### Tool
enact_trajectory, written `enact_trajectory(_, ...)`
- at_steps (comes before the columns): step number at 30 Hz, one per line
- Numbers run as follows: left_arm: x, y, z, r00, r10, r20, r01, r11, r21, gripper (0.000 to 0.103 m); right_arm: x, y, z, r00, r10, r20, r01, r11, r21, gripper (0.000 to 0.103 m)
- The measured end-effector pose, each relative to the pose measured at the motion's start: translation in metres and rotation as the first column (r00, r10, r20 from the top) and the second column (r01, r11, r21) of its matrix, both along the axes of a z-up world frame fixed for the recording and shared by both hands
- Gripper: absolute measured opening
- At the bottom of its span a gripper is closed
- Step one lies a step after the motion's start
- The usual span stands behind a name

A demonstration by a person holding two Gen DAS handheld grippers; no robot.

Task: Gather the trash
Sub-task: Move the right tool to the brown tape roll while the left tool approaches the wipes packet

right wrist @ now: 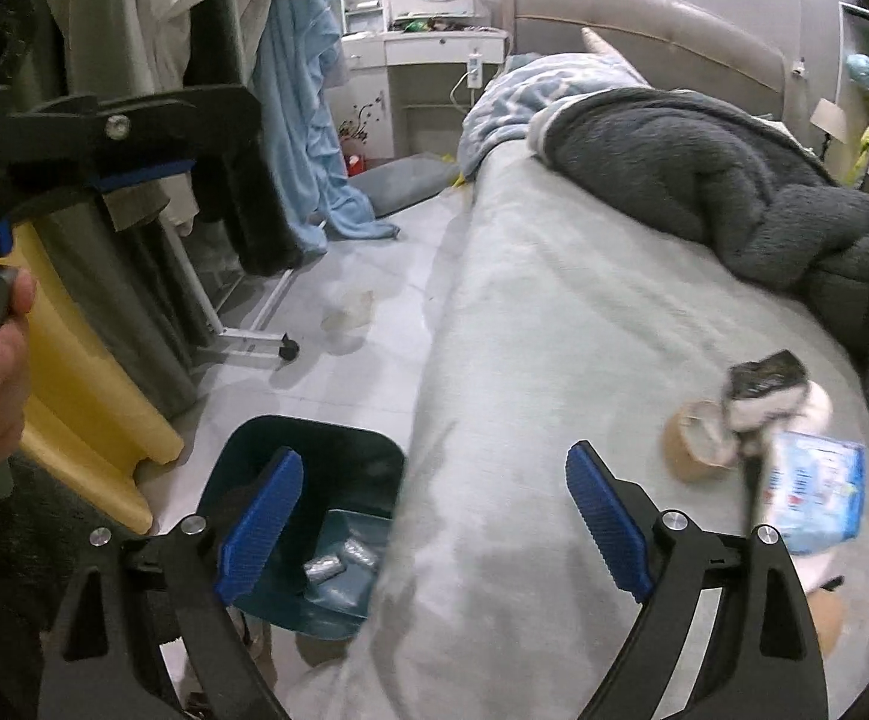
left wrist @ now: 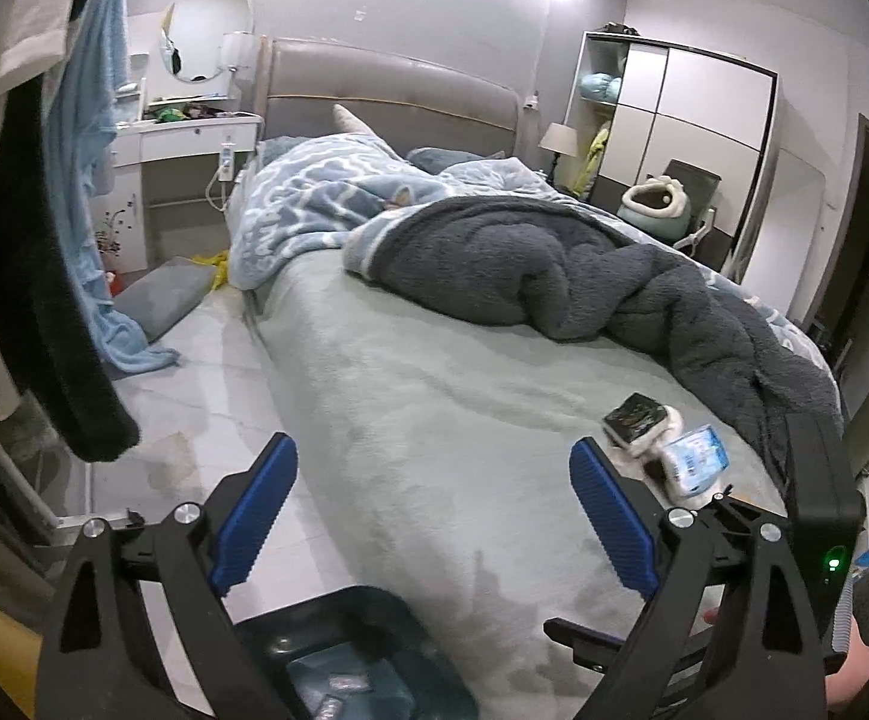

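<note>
Dark teal bin (right wrist: 308, 468) on floor beside bed — crumpled silvery wrappers (right wrist: 338, 567) inside.

Two wrist fisheyes angled down over the bed (left wrist: 410, 396) foot toward the headboard (left wrist: 386, 90), right view looking from further right, both sharing bed, floor bin (right wrist: 308, 516).

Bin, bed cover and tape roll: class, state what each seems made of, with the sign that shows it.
Bin: likely hard plastic, dark teal, smooth walls with a slight sheen.
Bed cover: soft plush fabric, pale grey-green, matte, with a brushed nap.
Tape roll: brown cardboard-like core, matte; the picture is blurred, so this is uncertain.
</note>
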State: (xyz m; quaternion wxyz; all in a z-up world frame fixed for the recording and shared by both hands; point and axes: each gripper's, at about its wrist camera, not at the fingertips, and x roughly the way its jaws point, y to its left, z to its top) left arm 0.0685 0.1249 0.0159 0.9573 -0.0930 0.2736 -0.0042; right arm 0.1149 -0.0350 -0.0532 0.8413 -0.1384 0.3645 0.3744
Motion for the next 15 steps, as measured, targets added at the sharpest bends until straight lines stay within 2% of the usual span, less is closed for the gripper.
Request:
enact_trajectory(9, 0.025, -0.04, -0.006, 0.998, -0.057, -0.01, 0.057, 0.998, -0.01, 0.093, 0.007, -0.06, 0.013, 0.999, -0.01, 0.042, 0.01, 1.0, 0.015, 0.09)
enact_trajectory(11, 0.03, -0.048, -0.007, 0.997, -0.07, -0.016, 0.069, 0.997, -0.017, 0.092, 0.009, -0.077, 0.018, 0.998, -0.027, 0.06, 0.025, 0.999, 0.022, 0.088)
enact_trajectory(13, 0.037, -0.059, -0.01, 0.996, -0.084, -0.025, 0.084, 0.996, -0.018, 0.091, 0.011, -0.091, 0.022, 0.997, -0.032, 0.065, 0.03, 0.999, 0.031, 0.08)
enact_trajectory(15, 0.043, -0.068, -0.014, 0.995, -0.096, -0.037, 0.095, 0.995, -0.014, 0.089, 0.014, -0.106, 0.022, 0.996, -0.049, 0.075, 0.048, 0.999, 0.02, 0.079)
